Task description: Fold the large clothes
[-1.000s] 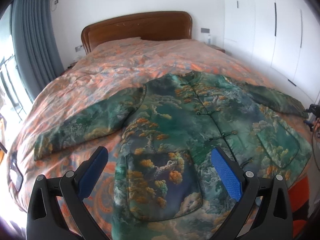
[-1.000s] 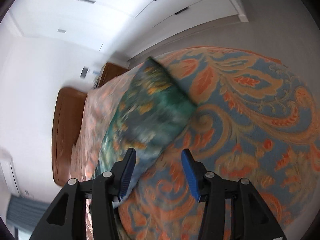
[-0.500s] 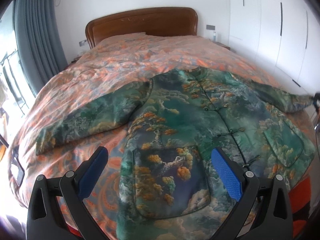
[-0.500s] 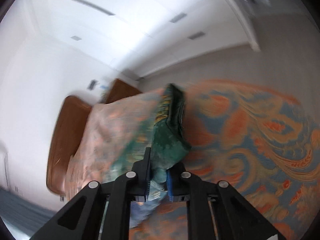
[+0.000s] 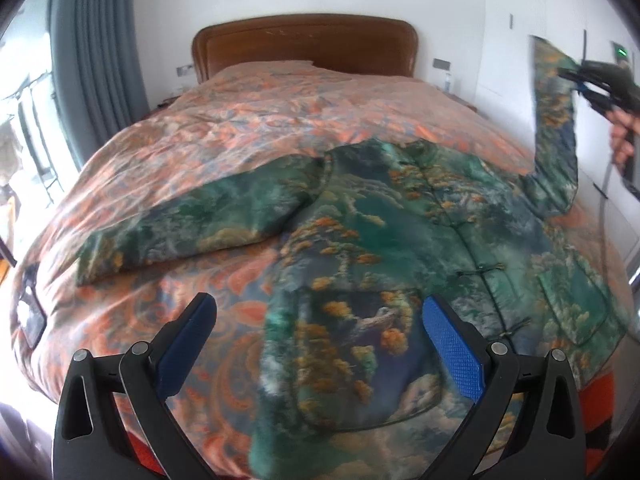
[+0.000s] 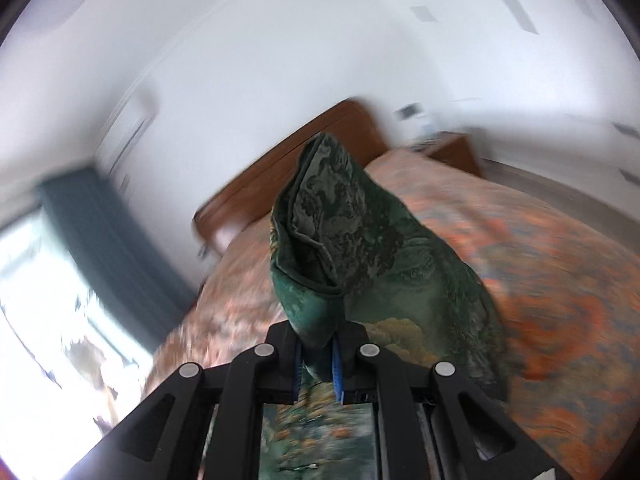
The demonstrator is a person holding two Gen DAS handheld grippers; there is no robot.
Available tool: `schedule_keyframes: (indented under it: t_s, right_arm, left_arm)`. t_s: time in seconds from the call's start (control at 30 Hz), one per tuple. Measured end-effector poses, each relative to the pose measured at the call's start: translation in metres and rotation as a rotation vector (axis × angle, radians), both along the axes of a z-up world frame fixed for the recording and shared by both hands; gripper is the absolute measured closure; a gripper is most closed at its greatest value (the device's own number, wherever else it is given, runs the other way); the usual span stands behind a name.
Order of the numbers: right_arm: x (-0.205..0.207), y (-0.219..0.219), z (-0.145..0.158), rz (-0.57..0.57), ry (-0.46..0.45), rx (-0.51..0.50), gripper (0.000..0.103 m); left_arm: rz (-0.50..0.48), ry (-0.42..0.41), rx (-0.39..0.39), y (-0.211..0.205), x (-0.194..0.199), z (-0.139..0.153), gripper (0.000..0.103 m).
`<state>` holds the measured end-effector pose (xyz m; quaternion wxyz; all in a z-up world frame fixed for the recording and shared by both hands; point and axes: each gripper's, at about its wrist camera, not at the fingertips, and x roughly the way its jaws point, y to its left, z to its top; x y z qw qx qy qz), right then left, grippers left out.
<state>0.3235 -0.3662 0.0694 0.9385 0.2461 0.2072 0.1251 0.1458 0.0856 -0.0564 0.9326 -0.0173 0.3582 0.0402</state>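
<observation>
A green padded jacket [image 5: 400, 248] with an orange tree print lies face up on the bed, buttoned down the middle. Its left sleeve [image 5: 192, 224] lies flat, stretched to the left. My right gripper [image 6: 316, 360] is shut on the cuff of the right sleeve [image 6: 340, 232] and holds it up in the air; in the left wrist view the sleeve [image 5: 554, 128] stands lifted at the right with that gripper [image 5: 580, 80] on it. My left gripper [image 5: 320, 344] is open and empty above the jacket's hem and left pocket.
The bed has an orange and blue patterned quilt [image 5: 280, 120] and a brown wooden headboard [image 5: 304, 44]. Grey curtains [image 5: 92, 60] and a bright window are on the left. White wardrobe doors [image 5: 532, 20] are on the right. A dark flat object [image 5: 30, 312] lies at the bed's left edge.
My right gripper closed on the right sleeve's cuff and lifted it off the bed, swinging up. My left gripper stayed open over the hem, with the view shifting slightly.
</observation>
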Motion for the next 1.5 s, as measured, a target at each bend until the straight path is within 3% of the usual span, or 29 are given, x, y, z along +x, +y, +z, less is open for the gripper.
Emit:
schedule_keyframes:
  t_s: [0.17,0.33,0.43,0.57,0.67,0.73,0.8,0.87,1.03,1.23,1.43,1.5]
  right_arm:
    - [0.046,0.122,-0.03,0.133,0.042,-0.118,0.092]
    - [0.087,0.212,-0.097,0.192,0.135,-0.224,0.092]
    - [0.085,0.233,-0.14,0.226,0.194,-0.287,0.092]
    - [0.068,0.255,-0.175,0.25,0.256,-0.354,0.092]
    - [0.063,0.257,-0.195,0.284,0.309,-0.35,0.082]
    - [0.061,0.263,-0.208,0.374,0.358,-0.32,0.053]
    - [0.059,0.268,-0.214,0.436,0.374,-0.288,0.051]
    - [0.052,0.267,-0.214,0.48,0.372,-0.267,0.051]
    - [0.02,0.226,-0.198,0.503,0.357,-0.163,0.05]
    - [-0.024,0.148,-0.166,0.405,0.301,-0.115,0.05]
    - [-0.085,0.056,-0.147,0.262,0.277,-0.076,0.05]
    - [-0.101,0.036,-0.143,0.225,0.271,-0.093,0.05]
  left_arm:
    - [0.07,-0.001,-0.041,0.028,-0.01,-0.004,0.0]
    - [0.138,0.006,-0.067,0.053,-0.023,-0.009,0.0]
    - [0.162,0.012,-0.073,0.061,-0.028,-0.013,0.0]
    - [0.168,0.034,-0.08,0.061,-0.026,-0.02,0.0]
    - [0.146,0.052,-0.097,0.055,-0.018,-0.024,0.0]
    - [0.126,0.061,-0.095,0.049,-0.013,-0.025,0.0]
    - [0.101,0.07,-0.086,0.042,-0.007,-0.024,0.0]
    - [0.061,0.072,-0.108,0.038,0.003,-0.022,0.0]
    - [-0.12,0.137,-0.321,0.035,0.061,-0.019,0.0]
    - [-0.33,0.269,-0.467,-0.002,0.19,-0.038,0.001]
    - [-0.303,0.382,-0.501,-0.044,0.277,-0.08,0.002]
    - [-0.279,0.429,-0.497,-0.057,0.292,-0.093,0.01]
